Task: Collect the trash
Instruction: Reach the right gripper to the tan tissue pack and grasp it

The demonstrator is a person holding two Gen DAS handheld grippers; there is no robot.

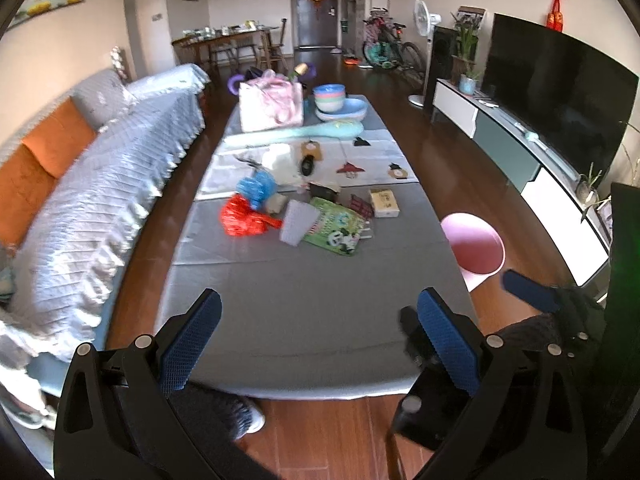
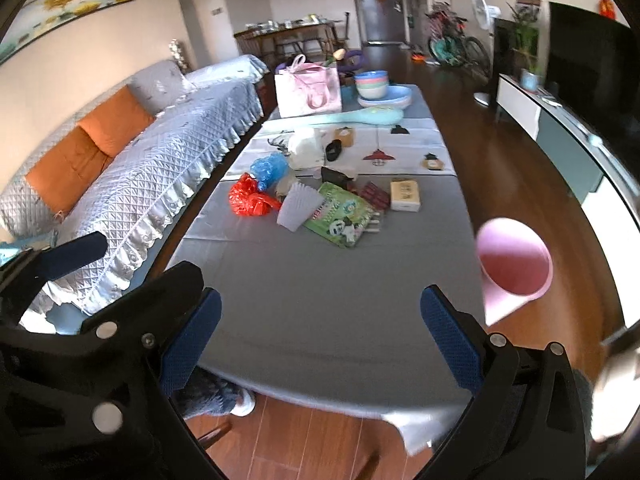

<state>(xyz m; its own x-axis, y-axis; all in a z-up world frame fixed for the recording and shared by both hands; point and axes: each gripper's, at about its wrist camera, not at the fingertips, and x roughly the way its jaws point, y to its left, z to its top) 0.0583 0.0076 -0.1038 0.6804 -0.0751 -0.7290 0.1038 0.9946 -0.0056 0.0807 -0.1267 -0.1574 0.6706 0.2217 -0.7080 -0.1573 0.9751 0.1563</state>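
Both empty, fingers spread wide: left gripper [image 1: 318,332] and right gripper [image 2: 320,330], over the grey table's [image 2: 320,280] near end. Mid-table, left to right: red bag [image 2: 250,198], white paper cup [image 2: 298,210], green packet [image 2: 342,218], small box [image 2: 405,196] (trash). Off the right edge, pink bin [image 2: 514,264].

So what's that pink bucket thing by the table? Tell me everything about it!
The pink bin is round, smooth and looks like plastic, wider at its open mouth than at its base. It has no lid and looks empty inside, a darker pink. It stands on the wooden floor right beside the grey table, on the television side, tilted by the lens. Neither gripper touches it.
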